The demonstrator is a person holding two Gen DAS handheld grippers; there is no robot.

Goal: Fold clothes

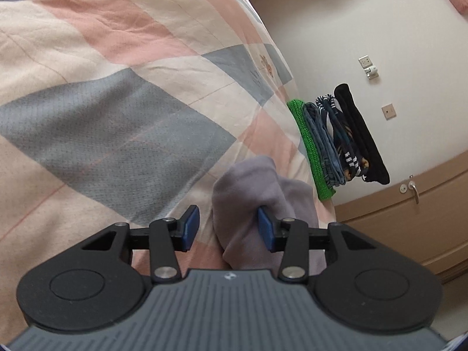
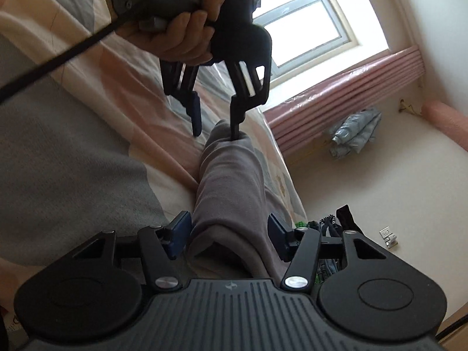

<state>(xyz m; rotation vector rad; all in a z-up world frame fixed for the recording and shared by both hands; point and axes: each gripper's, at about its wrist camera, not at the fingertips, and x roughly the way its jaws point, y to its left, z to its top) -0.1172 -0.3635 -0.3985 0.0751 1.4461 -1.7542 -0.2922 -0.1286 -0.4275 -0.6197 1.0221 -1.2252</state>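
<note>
Daylight entering through the window, blowing out to white glare at the panes. Silhouetting the other hand-held gripper and the hand against it, with motion blur softening both. Falling evenly and softly over the bedspread in the left wrist view, shadows faint. Bending straight edges strongly toward the corners, dark vignetting showing at the frame rims. Holding sharp focus near centre.

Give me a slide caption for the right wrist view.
Both open tongs, right and left, straddle a folded grey garment on the checked quilt.
</note>
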